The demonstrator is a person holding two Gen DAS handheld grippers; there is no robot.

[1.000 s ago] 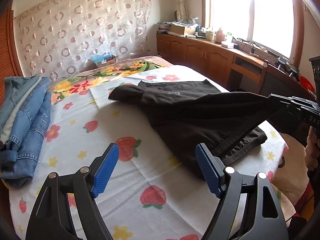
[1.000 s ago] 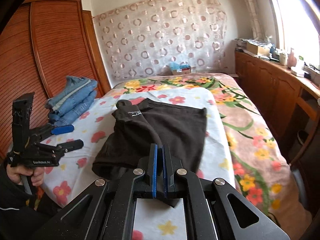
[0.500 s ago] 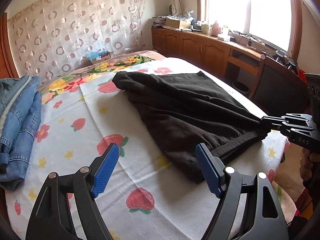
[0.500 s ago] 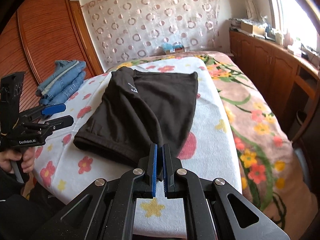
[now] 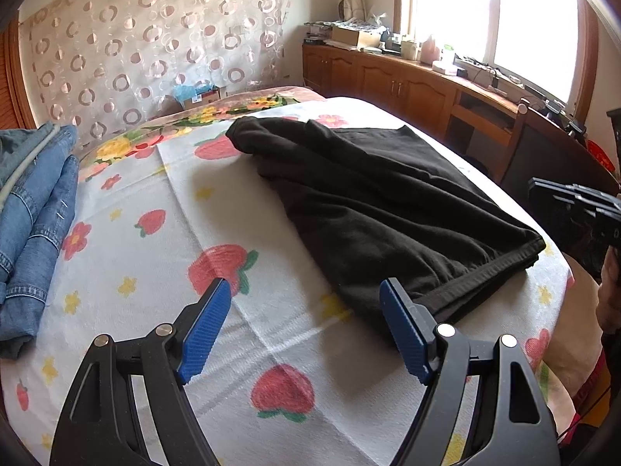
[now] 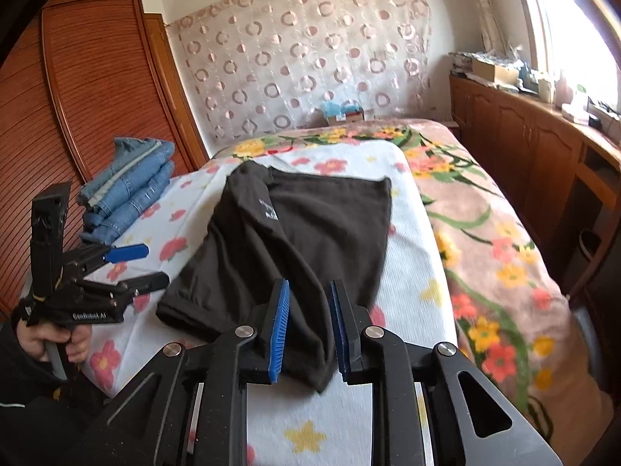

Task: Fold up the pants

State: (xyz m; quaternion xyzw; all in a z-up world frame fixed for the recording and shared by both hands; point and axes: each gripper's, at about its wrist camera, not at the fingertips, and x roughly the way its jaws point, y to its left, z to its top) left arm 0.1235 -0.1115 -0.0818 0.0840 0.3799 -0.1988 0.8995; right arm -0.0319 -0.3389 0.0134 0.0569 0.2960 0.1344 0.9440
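Observation:
Black pants [image 5: 388, 202] lie folded over on the strawberry-print bed cover [image 5: 155, 272], their banded end nearest me. My left gripper [image 5: 304, 291] hovers open over the cover just left of that end, nothing between its blue pads. In the right wrist view the pants [image 6: 310, 233] stretch away from my right gripper [image 6: 309, 285], whose jaws are opening. A corner of the cloth lies slack between the pads, and they do not press on it. The left gripper [image 6: 155, 266] shows at the left edge, held by a hand. The right gripper [image 5: 543, 190] shows at the right edge.
Folded blue jeans [image 5: 35, 213] are stacked at the bed's left side, beside a wooden wardrobe [image 6: 97, 97]. Wooden cabinets [image 5: 407, 81] with clutter run under the window on the right. A small box [image 5: 198, 95] sits at the head of the bed.
The right gripper brought the lifted end of the pants down onto the bed and its jaws have parted from the cloth. The left gripper stayed open and sank slightly toward the bed.

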